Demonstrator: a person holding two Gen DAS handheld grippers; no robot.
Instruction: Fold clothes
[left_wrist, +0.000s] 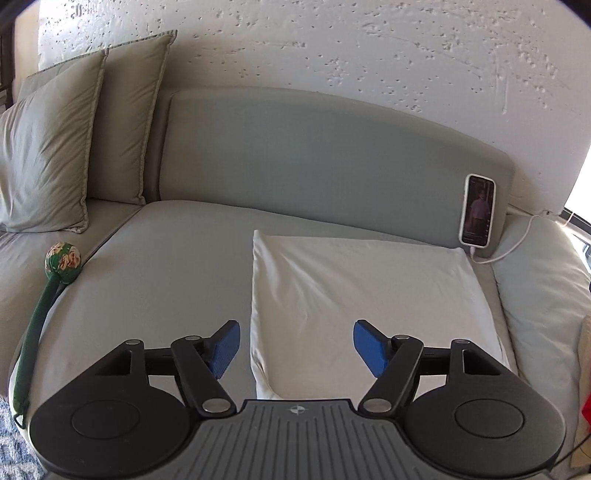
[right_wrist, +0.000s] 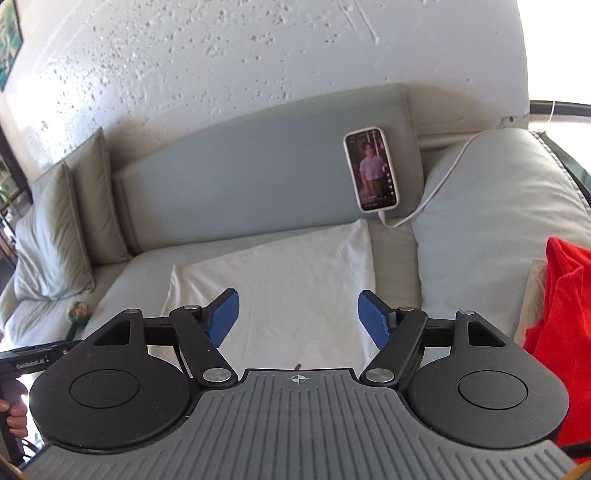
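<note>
- White garment (left_wrist: 354, 295) lies flat on the grey sofa seat (left_wrist: 166, 266), already a tidy rectangle with folded edges; judged: one fold just laid, next grasp pending.
- Left gripper (left_wrist: 296, 349): jaws wide, nothing between the blue pads (left_wrist: 225, 349), nothing touched. Garment's left edge runs just ahead of and below it, between the fingers.
- Right gripper (right_wrist: 297, 319): jaws also wide and empty, above the garment's near half; cloth fills the gap ahead of and under the fingers, no contact visible.
- Both grippers sit above the cloth, angled down at it.
- To do the next fold well, judged: bring each gripper down onto its own near corner, pinch through all layers, not only the top one, or the stack will shear.
- Lift both corners evenly and carry them toward the far edge by the backrest (left_wrist: 332, 155); uneven height will skew the crease.
- Keep clear of the phone (right_wrist: 371, 170) leaning on the backrest ahead and to the right of the right gripper, and its cable (right_wrist: 436, 192); a dragged hem could snag it.
- Red garment (right_wrist: 561, 314) sits well right of the right gripper, likely next in the pile.
- Green stick with a floral ball (left_wrist: 62, 258) lies far left of the left gripper, out of the way.
</note>
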